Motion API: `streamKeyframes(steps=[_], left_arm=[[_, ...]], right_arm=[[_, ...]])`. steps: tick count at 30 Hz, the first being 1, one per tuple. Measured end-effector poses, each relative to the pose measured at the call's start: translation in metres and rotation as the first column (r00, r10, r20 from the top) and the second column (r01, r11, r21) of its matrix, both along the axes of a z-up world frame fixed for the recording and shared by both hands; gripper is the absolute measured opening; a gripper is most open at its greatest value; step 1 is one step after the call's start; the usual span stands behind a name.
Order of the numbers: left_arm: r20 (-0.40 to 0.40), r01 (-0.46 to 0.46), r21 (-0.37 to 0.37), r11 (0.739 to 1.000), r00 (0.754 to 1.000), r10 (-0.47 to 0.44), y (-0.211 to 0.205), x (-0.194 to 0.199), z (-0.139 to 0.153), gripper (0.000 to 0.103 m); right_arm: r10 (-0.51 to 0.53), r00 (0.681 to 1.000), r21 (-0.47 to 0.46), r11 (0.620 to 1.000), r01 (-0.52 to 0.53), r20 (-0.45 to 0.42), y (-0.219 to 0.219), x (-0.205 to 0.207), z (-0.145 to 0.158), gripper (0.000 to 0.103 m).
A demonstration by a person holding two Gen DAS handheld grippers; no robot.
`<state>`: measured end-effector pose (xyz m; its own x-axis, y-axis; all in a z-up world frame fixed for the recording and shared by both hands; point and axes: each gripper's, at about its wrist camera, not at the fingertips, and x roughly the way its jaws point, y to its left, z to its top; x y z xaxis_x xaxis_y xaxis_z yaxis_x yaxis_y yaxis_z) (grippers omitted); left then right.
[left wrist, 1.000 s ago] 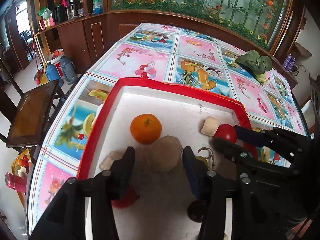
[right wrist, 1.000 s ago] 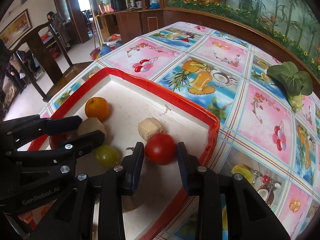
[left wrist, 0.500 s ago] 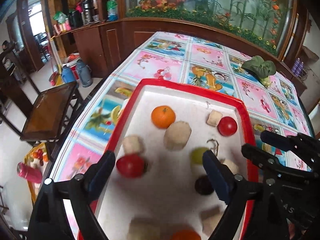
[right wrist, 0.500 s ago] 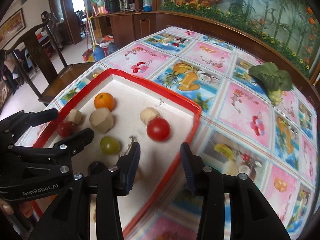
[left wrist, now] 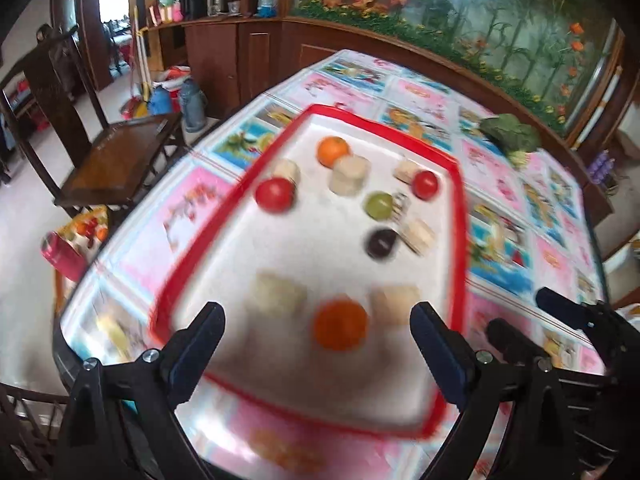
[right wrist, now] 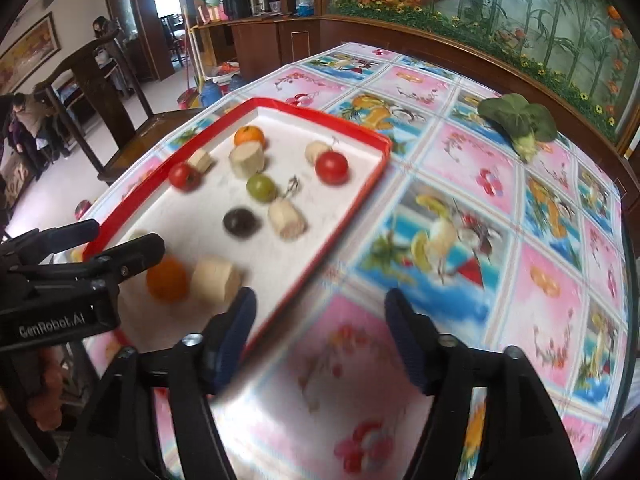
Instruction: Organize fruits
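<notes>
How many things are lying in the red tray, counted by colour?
Red tray, right wrist view:
Orange: 2
Red: 2
Green: 1
Dark, nearly black: 1
Pale beige pieces: at least 5
Total: at least 11

Tray [right wrist: 362, 194]: red-rimmed, white inside, flat on the table, left of centre in the right wrist view.
Oranges: one [right wrist: 249, 135] at the tray's far end, another [right wrist: 167, 280] at the near end, blurred.
Tomatoes: one [right wrist: 331, 167] by the right rim, one [right wrist: 183, 176] by the left rim.
Green fruit [right wrist: 260, 187]: round, mid-tray.
Dark fruit [right wrist: 239, 222]: round, just below the green one.
Pale cut chunks: several scattered, one [right wrist: 247, 159] touching the far orange, one [right wrist: 216, 278] beside the near orange.
</notes>
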<state>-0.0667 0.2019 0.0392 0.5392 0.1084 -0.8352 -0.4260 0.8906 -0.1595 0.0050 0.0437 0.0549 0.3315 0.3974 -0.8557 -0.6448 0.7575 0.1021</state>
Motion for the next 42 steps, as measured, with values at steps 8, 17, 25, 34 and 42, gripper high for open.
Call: streamKeyframes(steps=[8,17,25,34,42], left_arm=[[-0.04,-0.053,0.041,0.998,0.998,0.055,-0.03,-0.038,-0.006,0.102],[-0.051,-0.121,0.134,0.983,0.99,0.129,-0.04,-0.059,-0.012,0.102],[-0.048,-0.139,0.201,0.97,0.987,0.152,-0.047,-0.066,-0.007,0.102],[-0.045,-0.102,0.16,0.982,0.993,0.111,-0.051,-0.065,-0.008,0.102],[-0.047,-0.08,0.112,0.99,0.995,0.085,-0.05,-0.065,-0.011,0.102]], right_arm=[[0.001,1.0,-0.028,1.0,0.0,0.024,-0.024,-0.034,0.005,0.074],[0.007,0.995,-0.051,0.999,-0.002,0.099,-0.037,-0.05,0.009,0.077],[0.014,0.995,-0.06,0.998,-0.008,0.1,-0.044,-0.054,0.004,0.078],[0.001,0.995,-0.052,0.999,0.004,0.098,-0.048,-0.052,0.005,0.078],[0.0,0.996,-0.05,0.999,0.005,0.095,-0.046,-0.052,0.005,0.078]])
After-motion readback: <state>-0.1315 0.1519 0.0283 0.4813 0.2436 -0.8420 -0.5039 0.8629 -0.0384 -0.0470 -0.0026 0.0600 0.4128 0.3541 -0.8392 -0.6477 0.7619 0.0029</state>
